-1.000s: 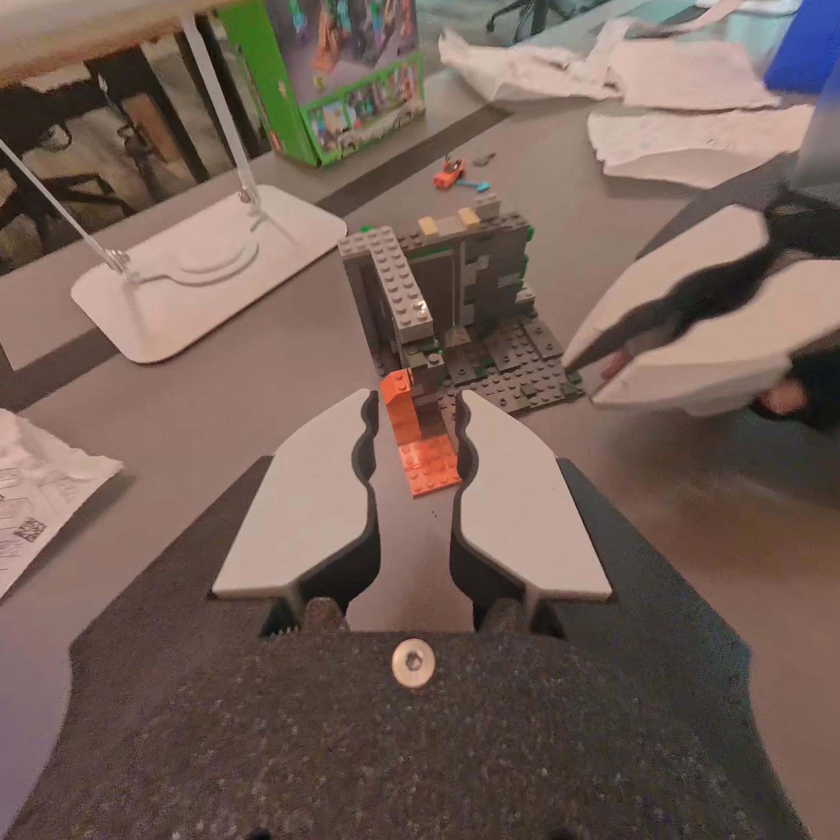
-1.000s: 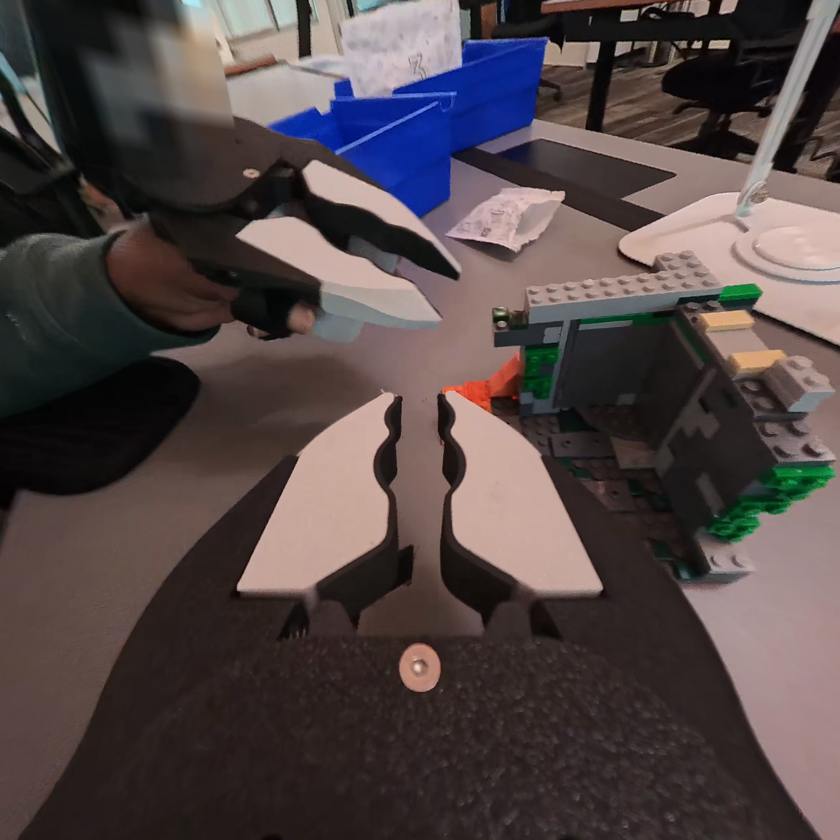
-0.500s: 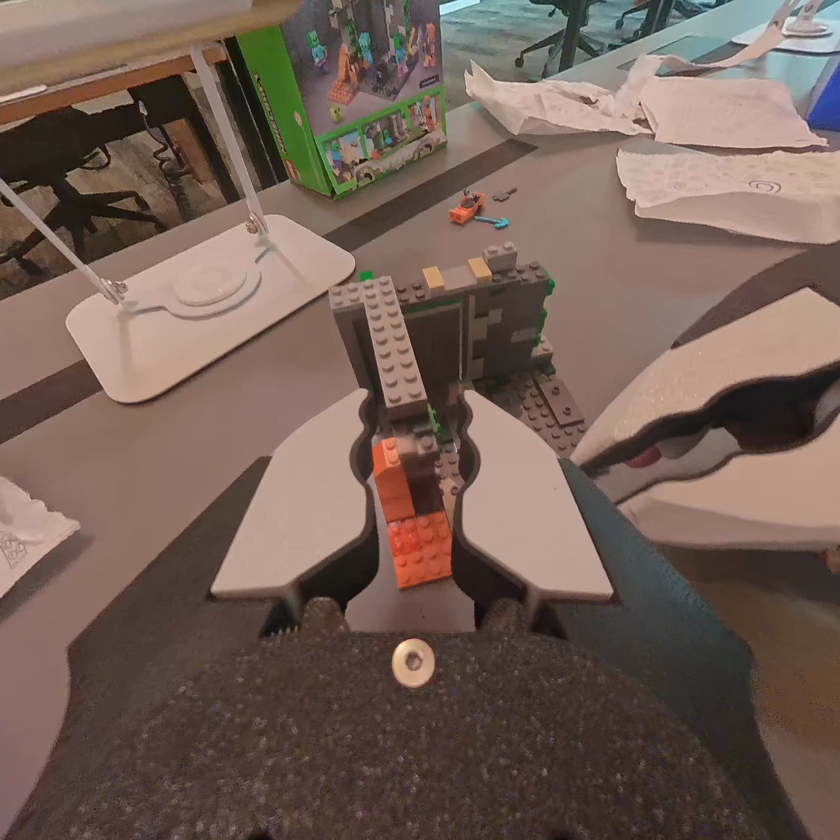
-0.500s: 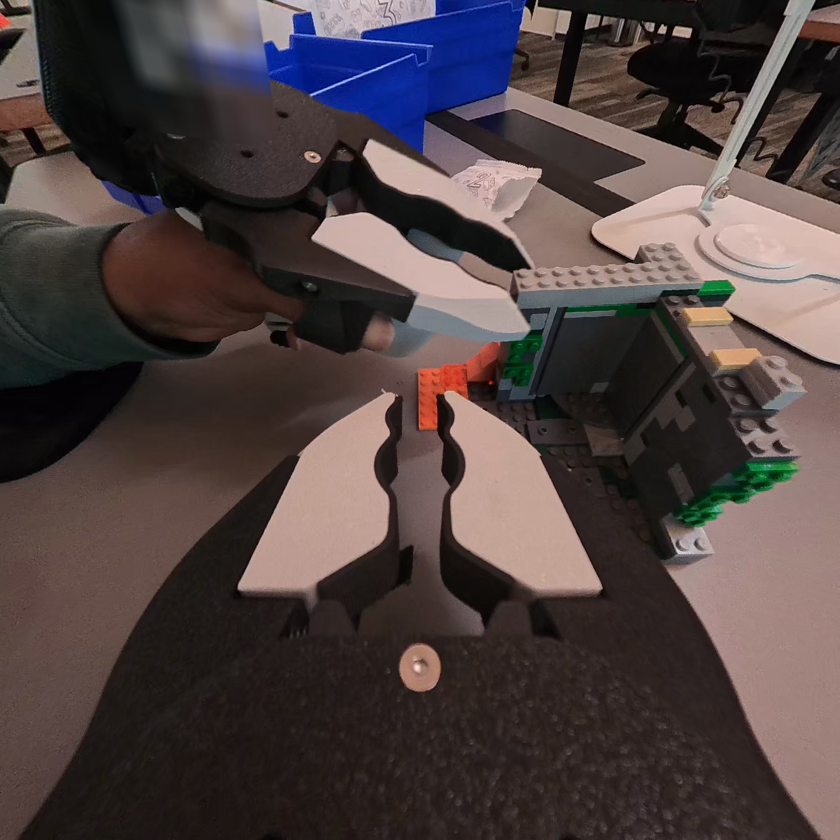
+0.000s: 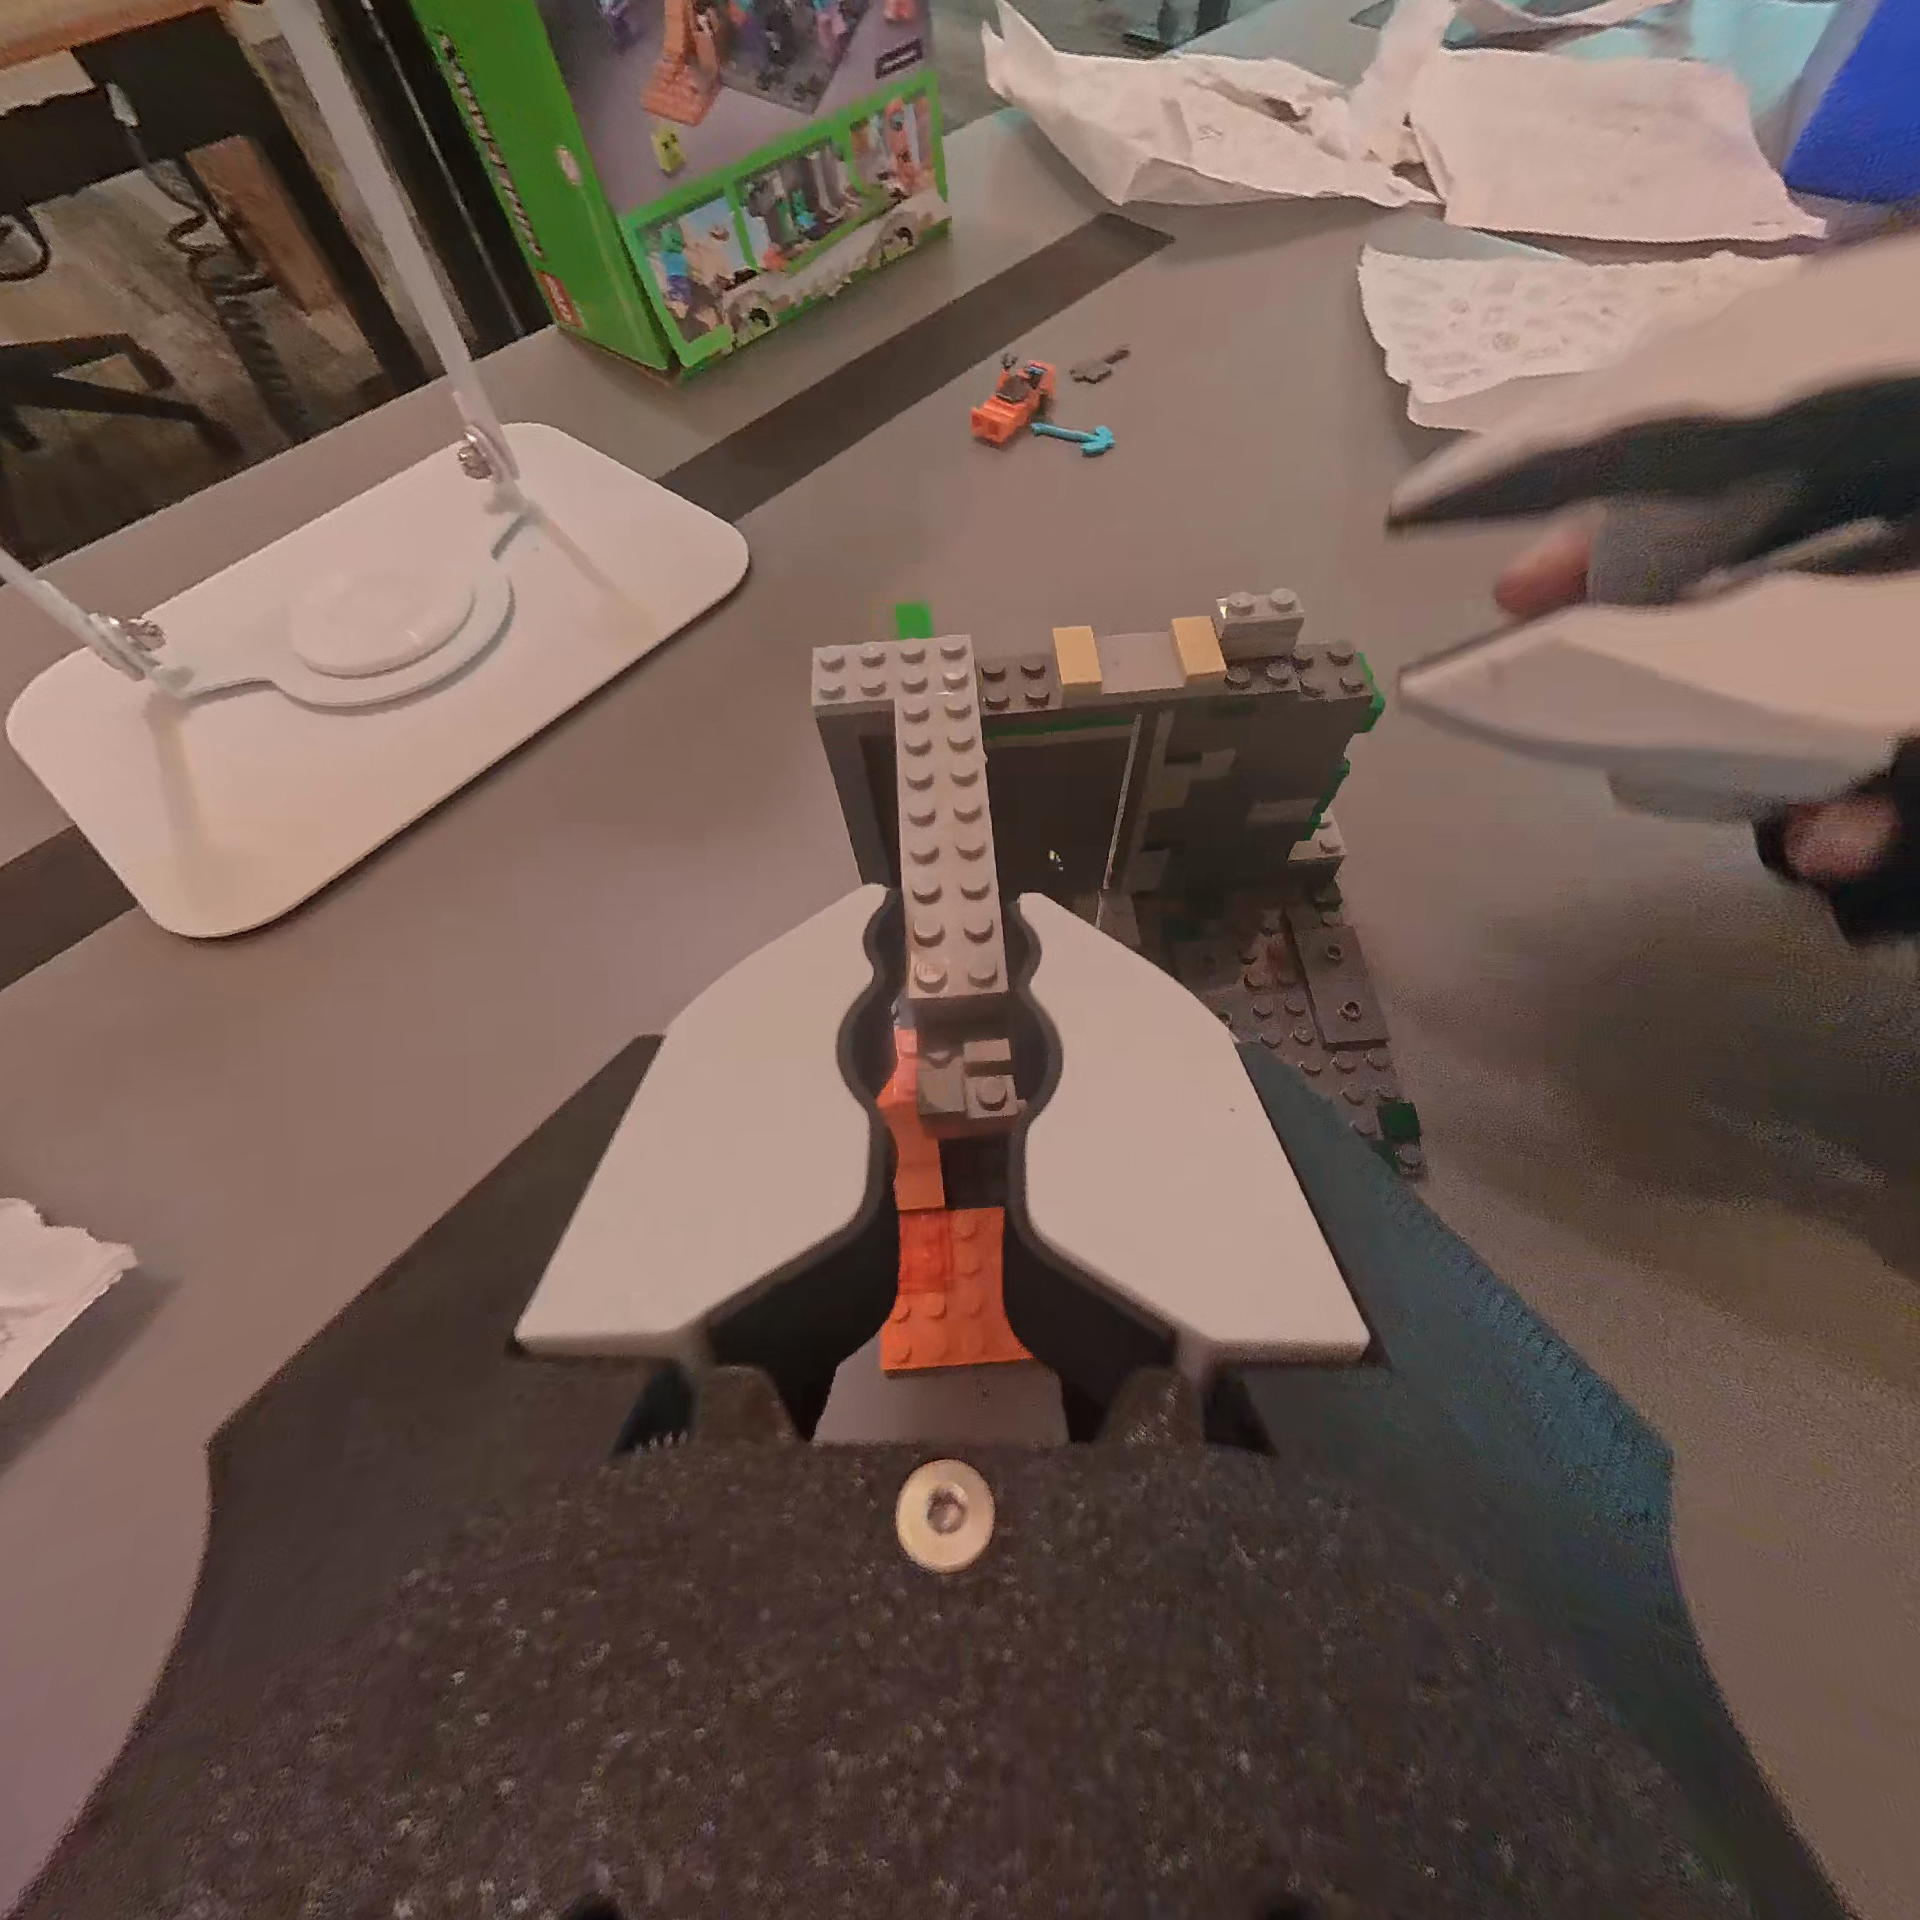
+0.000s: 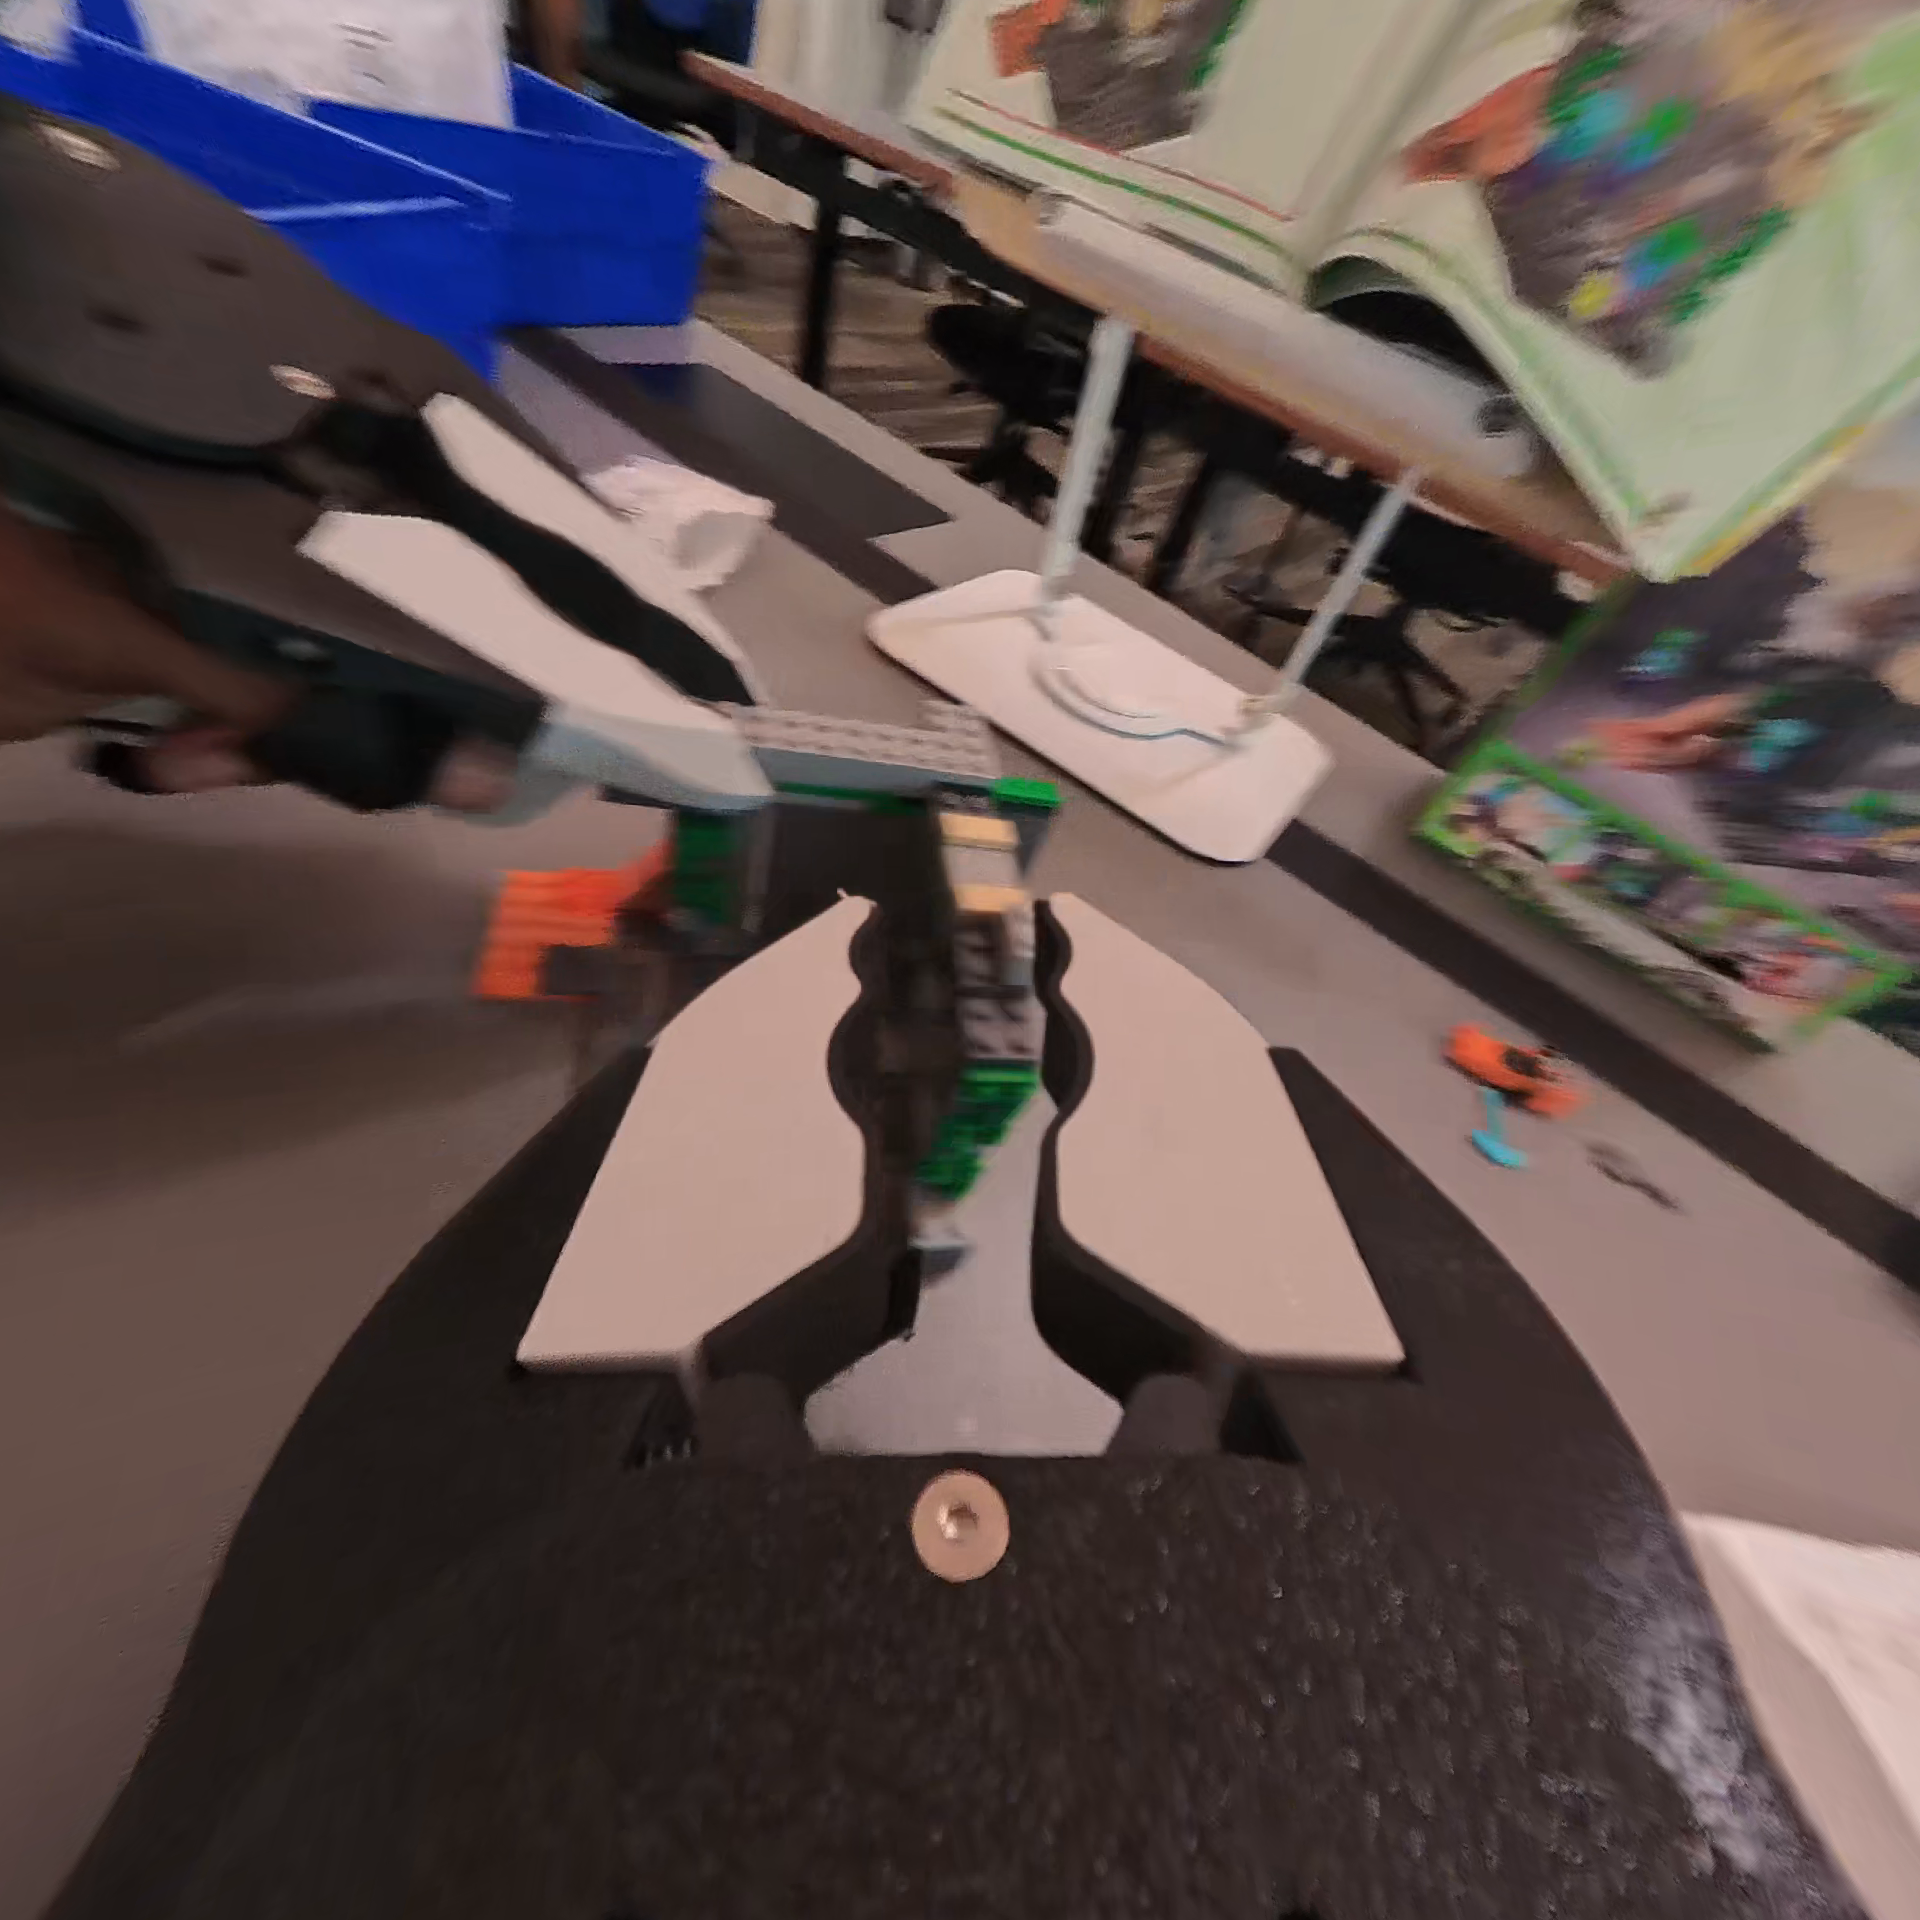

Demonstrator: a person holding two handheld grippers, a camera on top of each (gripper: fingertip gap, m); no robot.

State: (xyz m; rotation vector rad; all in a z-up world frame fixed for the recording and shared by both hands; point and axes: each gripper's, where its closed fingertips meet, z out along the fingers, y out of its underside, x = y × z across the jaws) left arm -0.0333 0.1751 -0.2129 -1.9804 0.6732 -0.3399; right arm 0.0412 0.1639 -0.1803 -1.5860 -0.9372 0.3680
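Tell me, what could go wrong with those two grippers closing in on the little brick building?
The left gripper pinches the long grey plate overhanging the brick building; a tug might snap it off. The right gripper straddles the wall while blurred, so it could topple the model. The orange bricks beneath might get knocked loose.

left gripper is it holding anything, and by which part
The left gripper looks closed on the long grey plate that tops the brick build. It grips the plate's near end, with a finger on each long side.
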